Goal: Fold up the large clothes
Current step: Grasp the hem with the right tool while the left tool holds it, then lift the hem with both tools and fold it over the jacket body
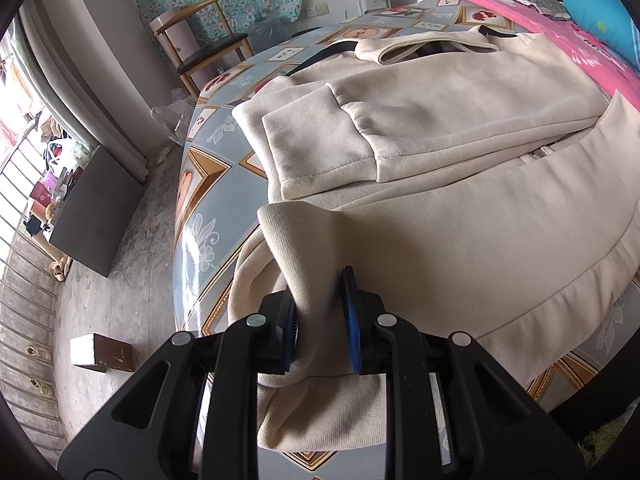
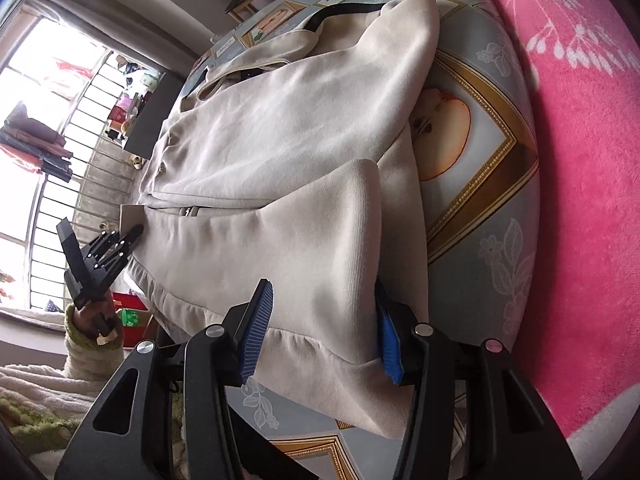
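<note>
A beige zip-up jacket point(image 1: 460, 128) lies across a table under a patterned blue-and-gold cloth point(image 1: 208, 184), one sleeve point(image 1: 320, 148) folded over its front. My left gripper point(image 1: 320, 320) is shut on a bunched corner of the ribbed hem at the near table edge. In the right wrist view the jacket point(image 2: 280, 140) runs away from me and its hem point(image 2: 320, 320) rises as a ridge between the blue pads of my right gripper point(image 2: 320, 336), which is shut on it. The left gripper point(image 2: 134, 236) shows there at the hem's far corner, held by a hand in a green-cuffed sleeve point(image 2: 92, 340).
A pink blanket point(image 2: 580, 160) borders the table on the right side, with a blue pillow point(image 1: 600, 8) at the back. A wooden chair point(image 1: 200, 36) stands past the far end. On the floor to the left are a dark cabinet point(image 1: 96, 208) and a small box point(image 1: 100, 352).
</note>
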Tool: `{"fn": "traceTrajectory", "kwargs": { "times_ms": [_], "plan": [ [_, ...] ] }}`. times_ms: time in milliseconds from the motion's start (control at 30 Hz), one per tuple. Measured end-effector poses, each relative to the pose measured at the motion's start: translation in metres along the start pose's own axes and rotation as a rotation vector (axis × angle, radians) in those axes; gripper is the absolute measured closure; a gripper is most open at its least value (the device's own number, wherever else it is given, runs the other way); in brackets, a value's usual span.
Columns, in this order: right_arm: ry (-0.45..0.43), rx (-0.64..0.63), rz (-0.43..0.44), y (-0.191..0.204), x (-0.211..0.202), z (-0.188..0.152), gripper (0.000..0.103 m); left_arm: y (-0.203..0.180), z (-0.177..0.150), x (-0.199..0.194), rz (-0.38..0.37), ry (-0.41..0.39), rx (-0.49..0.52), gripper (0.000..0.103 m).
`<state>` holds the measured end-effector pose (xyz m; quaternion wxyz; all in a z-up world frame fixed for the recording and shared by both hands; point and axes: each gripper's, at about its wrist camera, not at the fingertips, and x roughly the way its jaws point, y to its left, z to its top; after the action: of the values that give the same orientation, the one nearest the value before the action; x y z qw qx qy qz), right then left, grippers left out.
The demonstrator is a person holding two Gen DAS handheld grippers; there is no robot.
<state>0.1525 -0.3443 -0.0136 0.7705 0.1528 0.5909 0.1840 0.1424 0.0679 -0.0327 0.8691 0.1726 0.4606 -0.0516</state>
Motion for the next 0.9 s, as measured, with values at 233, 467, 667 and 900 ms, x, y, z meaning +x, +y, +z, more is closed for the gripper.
{"fn": "traceTrajectory", "kwargs": {
  "times_ms": [233,467,667,900],
  "plan": [
    [-0.071,-0.059,-0.182,0.017,-0.004,-0.003,0.092,0.002,-0.001,-0.003,-0.005,-0.025,-0.009,0.084],
    [-0.238,-0.184,-0.412,0.076,-0.035,-0.042,0.096,0.009,-0.008,-0.036,0.005,-0.126,-0.033,0.092],
    [-0.393,-0.215,-0.519,0.118,-0.07,-0.078,0.096,0.013,-0.023,-0.084,-0.007,-0.224,-0.057,0.094],
    [-0.527,-0.205,-0.543,0.138,-0.099,-0.075,0.096,0.036,-0.014,-0.121,-0.07,-0.327,-0.121,0.095]
  ]
}}
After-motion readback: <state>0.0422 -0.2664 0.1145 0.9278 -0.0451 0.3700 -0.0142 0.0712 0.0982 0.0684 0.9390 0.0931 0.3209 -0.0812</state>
